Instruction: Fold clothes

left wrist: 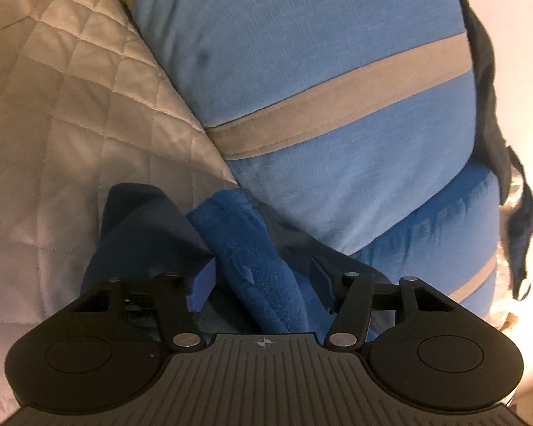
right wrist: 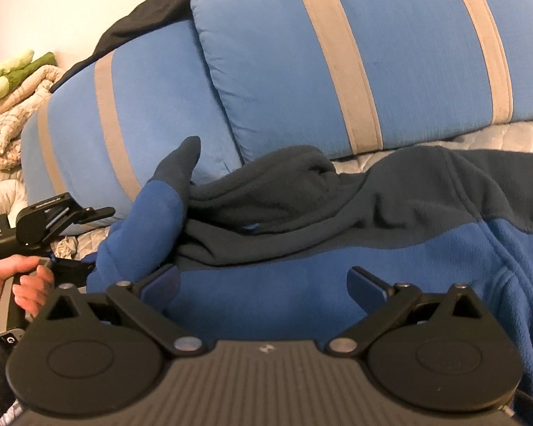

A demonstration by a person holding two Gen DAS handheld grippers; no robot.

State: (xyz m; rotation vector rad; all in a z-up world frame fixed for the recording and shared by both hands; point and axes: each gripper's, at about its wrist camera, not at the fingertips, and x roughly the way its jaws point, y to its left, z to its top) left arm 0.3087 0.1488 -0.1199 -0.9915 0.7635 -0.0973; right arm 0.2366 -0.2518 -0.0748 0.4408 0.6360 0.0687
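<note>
Lower centre of left wrist view: left tongs half-closed around a bunched sleeve of the blue fleece jacket, pads not clearly pressing, likely for folding it inward. Right tongs wide, empty, over the jacket body on the bed. Striped pillows crowd the far side.
</note>
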